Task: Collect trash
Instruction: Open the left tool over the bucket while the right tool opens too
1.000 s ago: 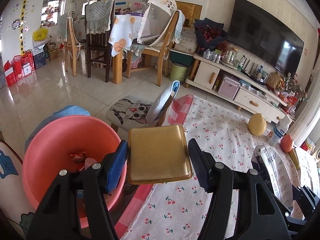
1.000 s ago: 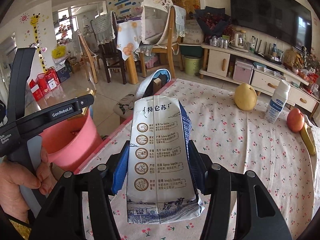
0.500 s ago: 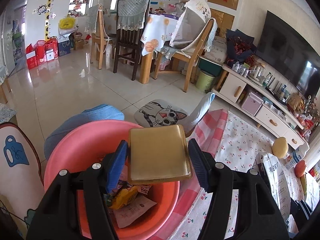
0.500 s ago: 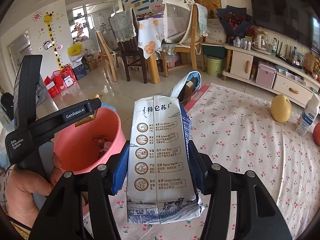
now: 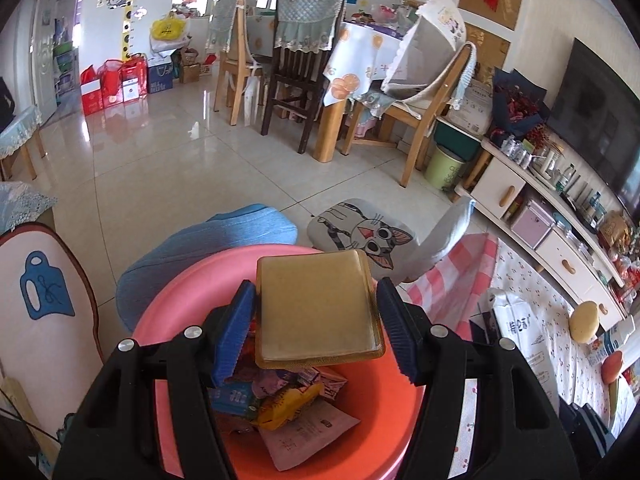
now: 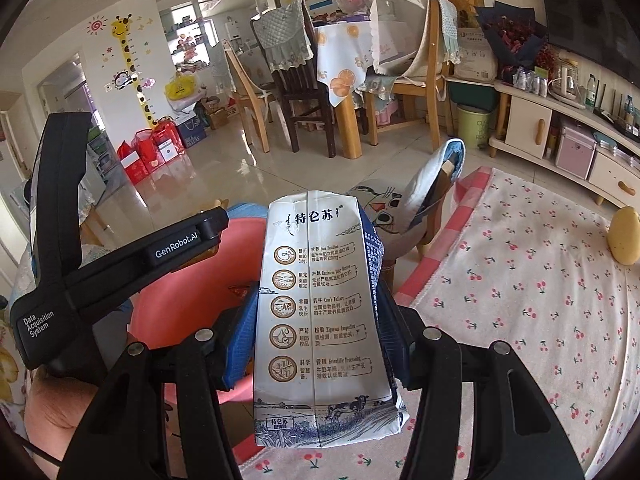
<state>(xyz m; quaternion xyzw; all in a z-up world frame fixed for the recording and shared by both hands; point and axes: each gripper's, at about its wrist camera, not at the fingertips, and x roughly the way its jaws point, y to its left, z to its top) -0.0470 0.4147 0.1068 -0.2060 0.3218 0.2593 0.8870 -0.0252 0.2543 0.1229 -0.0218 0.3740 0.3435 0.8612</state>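
Note:
My left gripper (image 5: 315,292) is shut on a flat tan square pack (image 5: 316,312), its blue pads pressing both side edges. The pack hangs over a pink bin (image 5: 380,412) that holds several wrappers (image 5: 288,400). My right gripper (image 6: 320,292) is shut on a white and blue milk carton (image 6: 324,320), held upright by its sides. That carton also shows in the left wrist view as the milk carton (image 5: 516,328) at the right. In the right wrist view the pink bin (image 6: 176,312) lies left of and behind the carton, beside the left tool's black frame (image 6: 120,264) and a hand (image 6: 52,408).
A table with a cherry-print cloth (image 6: 540,300) lies to the right, with a yellow fruit (image 6: 626,240) on it. A cat-print chair (image 5: 360,232) and a blue cushion (image 5: 208,240) stand just beyond the bin. Dining chairs, a green pail (image 5: 444,164) and a TV cabinet stand farther off.
Both grippers have swung left, off the table toward the pink bin. The tan pack now hangs over the bin's mouth and the carton is close beside it. Both grips are unchanged.

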